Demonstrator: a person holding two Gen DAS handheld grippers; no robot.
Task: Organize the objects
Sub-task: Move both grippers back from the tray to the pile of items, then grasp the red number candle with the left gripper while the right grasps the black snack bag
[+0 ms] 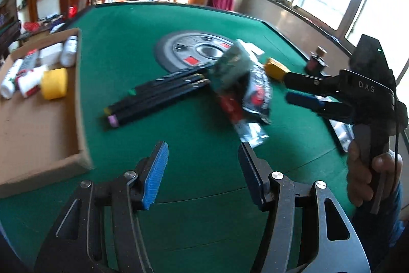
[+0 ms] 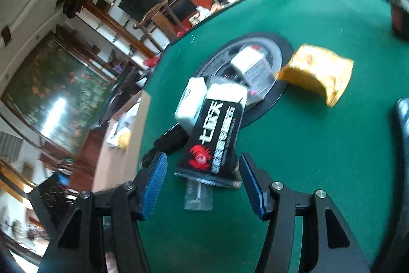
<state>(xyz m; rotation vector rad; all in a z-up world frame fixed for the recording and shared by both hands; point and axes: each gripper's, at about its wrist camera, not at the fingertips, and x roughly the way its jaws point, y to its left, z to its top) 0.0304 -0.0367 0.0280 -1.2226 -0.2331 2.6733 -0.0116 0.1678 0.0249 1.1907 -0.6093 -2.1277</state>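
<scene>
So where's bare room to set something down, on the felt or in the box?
The cardboard box is bare in its near half; bottles and the yellow roll crowd its far end. Green felt lies open between the left tool and the black pens. The packet pile is crowded.

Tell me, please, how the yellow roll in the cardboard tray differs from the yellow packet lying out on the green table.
The yellow roll is a smooth, plain cylinder; the yellow packet is a crinkled, blocky wrapper. The roll sits inside the cardboard tray beside white bottles; the packet lies loose on the green table, just off the round black and grey centre panel. Both are yellow, and neither is held by a gripper.
</scene>
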